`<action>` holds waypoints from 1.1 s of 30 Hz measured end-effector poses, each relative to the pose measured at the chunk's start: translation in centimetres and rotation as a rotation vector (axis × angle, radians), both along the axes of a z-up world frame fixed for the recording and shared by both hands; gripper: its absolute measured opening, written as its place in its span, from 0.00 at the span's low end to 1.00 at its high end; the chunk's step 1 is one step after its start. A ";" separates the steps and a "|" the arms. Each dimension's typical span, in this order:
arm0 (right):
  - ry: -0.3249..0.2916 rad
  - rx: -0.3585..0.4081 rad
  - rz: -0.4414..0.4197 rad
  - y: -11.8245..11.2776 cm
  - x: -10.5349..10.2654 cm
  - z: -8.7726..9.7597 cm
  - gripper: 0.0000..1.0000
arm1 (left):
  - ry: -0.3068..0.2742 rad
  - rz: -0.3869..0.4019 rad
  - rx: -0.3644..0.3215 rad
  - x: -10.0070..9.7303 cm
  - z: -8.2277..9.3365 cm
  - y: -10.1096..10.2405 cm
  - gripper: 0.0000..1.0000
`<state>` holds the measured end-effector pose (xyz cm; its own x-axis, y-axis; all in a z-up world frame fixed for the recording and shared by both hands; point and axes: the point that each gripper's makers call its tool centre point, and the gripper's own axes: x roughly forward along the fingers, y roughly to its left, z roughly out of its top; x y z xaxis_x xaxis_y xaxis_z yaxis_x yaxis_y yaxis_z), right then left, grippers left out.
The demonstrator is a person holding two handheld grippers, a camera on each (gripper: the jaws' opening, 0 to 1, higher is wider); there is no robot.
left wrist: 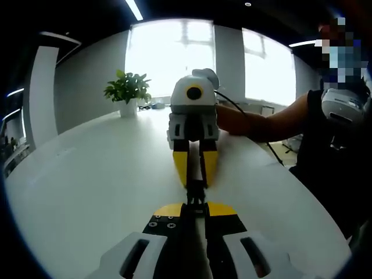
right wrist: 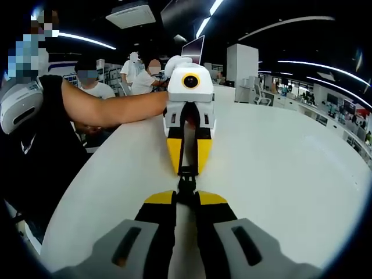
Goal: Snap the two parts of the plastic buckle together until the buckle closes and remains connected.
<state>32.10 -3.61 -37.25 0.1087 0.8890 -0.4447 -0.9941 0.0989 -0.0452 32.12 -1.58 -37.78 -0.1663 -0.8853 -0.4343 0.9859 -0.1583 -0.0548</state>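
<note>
The broad white oval tabletop [left wrist: 87, 186] carries everything here, and in the right gripper view it [right wrist: 279, 174] runs off toward a long open office lit by ceiling strips. A person in a dark sleeveless top [left wrist: 334, 168] stands at the table's edge, one bare forearm reaching over the white surface to each tool; in the right gripper view the same person [right wrist: 35, 145] is at the table's near side, and several seated people in white shirts [right wrist: 133, 78] sit beyond the table's far end. Bright windows [left wrist: 174, 61] rise behind the table, and a leafy green plant in a white pot [left wrist: 128, 93] stands on the tabletop's far part.

Above the middle of the table the two grey, black and yellow tools meet tip to tip. The left gripper [left wrist: 196, 204] rises from the bottom of its own view, and the right gripper [left wrist: 195, 174] faces it head on; in the right gripper view the right gripper [right wrist: 186, 197] comes up from below and the left gripper [right wrist: 187, 165] points back at it.

Between the four yellow tips, over the table's centre line, is the small black plastic buckle [left wrist: 196, 193], a thin dark piece [right wrist: 186, 181] bridging the two tools. Each pair of jaws is clamped narrowly on its own end of the buckle. Whether the two halves are fully clicked together cannot be told.
</note>
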 end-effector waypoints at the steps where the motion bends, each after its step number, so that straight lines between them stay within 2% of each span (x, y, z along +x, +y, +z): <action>1: 0.000 0.001 -0.001 0.0 0.0 0.0 0.11 | 0.000 0.000 0.000 0.0 0.0 0.0 0.10; 13: 0.006 -0.005 -0.020 0.0 0.3 0.0 0.10 | 0.009 0.034 0.021 0.0 0.1 -0.4 0.10; 21: 0.011 -0.001 -0.003 0.3 -0.1 0.0 0.10 | -0.009 0.002 -0.001 -0.2 0.1 -0.6 0.09; 33: -0.002 -0.010 0.004 0.2 0.2 0.0 0.09 | -0.006 0.001 0.008 -0.3 -0.1 -1.2 0.08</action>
